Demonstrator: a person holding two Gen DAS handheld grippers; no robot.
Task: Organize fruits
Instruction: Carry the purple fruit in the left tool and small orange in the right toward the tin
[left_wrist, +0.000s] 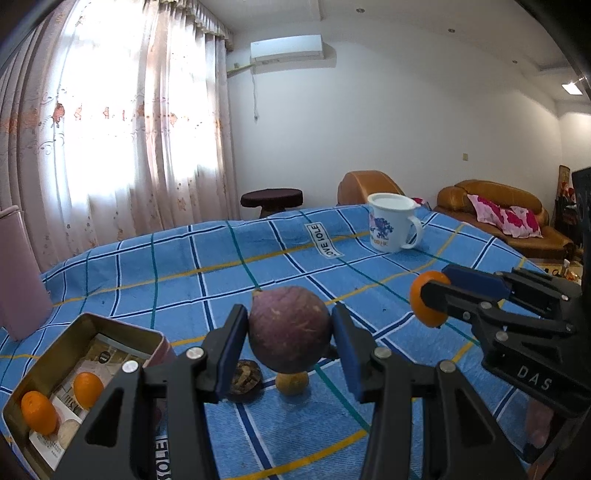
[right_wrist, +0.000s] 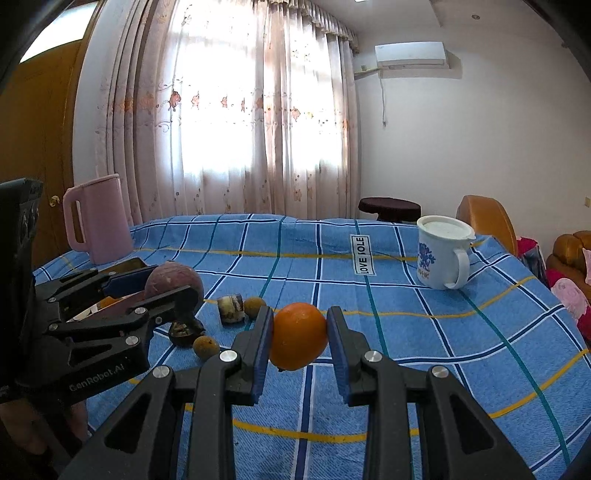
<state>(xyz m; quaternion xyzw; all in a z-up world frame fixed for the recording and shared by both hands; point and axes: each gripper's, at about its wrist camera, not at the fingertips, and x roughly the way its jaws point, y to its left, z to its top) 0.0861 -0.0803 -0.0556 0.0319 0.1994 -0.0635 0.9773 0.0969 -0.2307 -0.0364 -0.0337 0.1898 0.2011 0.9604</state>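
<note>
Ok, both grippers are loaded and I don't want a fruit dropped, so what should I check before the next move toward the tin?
1. Left gripper grip on the purple fruit: ok, clamped between both pads, off the cloth.
2. Right gripper grip on the orange: ok, held on both sides.
3. Room in the tin: ok, two oranges sit at its near end, the far end is open.
4. Grippers apart: ok.
5. Loose fruit under the left gripper: not ok, avoid lowering here.
</note>
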